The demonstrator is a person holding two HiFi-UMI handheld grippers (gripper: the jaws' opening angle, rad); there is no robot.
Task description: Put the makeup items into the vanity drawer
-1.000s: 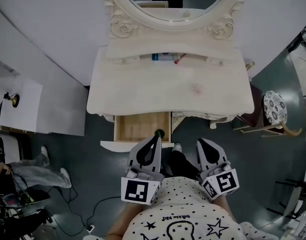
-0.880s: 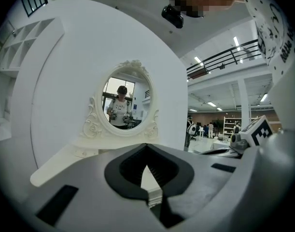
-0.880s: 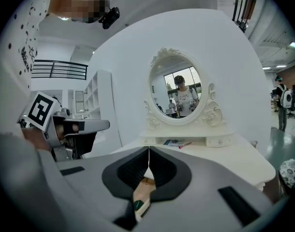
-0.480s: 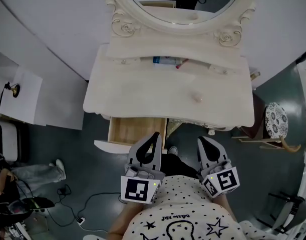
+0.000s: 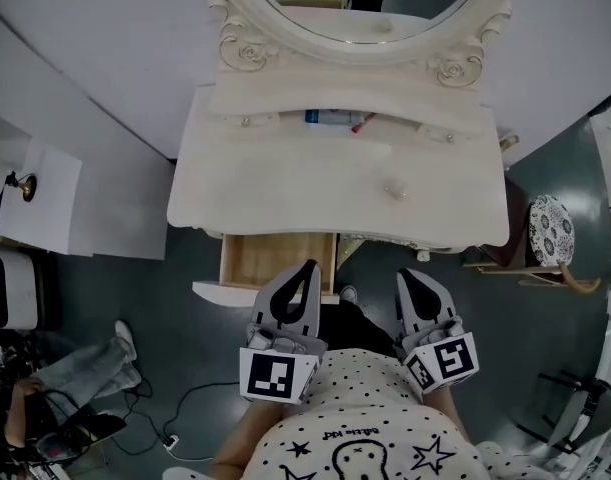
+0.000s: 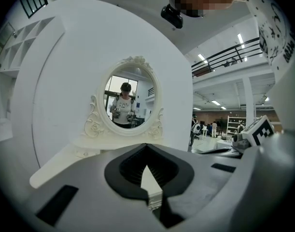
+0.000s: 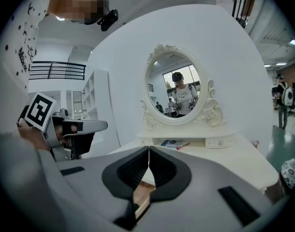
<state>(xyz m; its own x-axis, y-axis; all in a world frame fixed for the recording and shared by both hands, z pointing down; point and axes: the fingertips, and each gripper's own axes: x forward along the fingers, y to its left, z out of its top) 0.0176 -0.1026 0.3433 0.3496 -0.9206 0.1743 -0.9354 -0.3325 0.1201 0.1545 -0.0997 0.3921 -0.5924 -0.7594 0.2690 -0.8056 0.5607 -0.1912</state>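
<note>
At the far left of the head view, a person's grey-trousered legs (image 5: pixel 83 366) lie along the dark floor beside some cables. The cream-white vanity surface (image 5: pixel 285 183) stands against the curved white wall, with an oval carved-frame mirror (image 5: pixel 365 3) above it.

Under the surface's left front edge, the light wooden vanity drawer (image 5: pixel 270 256) is pulled out, and its bare bottom shows. The left tool (image 5: pixel 307 266) hovers over the drawer's front right corner. In the left gripper view this tool (image 6: pixel 146 146) has its jaws together at the tips, with nothing between them.

The makeup items are on the narrow shelf below the mirror, well apart from the drawer. A flat blue-and-white pack (image 5: pixel 327 118) lies there, with a slim red stick (image 5: pixel 361 122) just beside it on the right. A small pale item (image 5: pixel 393 190) sits alone on the open surface, right of centre; what it is cannot be made out.

The right tool (image 5: pixel 406 276) hangs over the floor in front of the vanity, right of the drawer. Its jaws (image 7: pixel 148 149) are closed and empty. A round patterned stool (image 5: pixel 550 230) stands at the vanity's right end.
</note>
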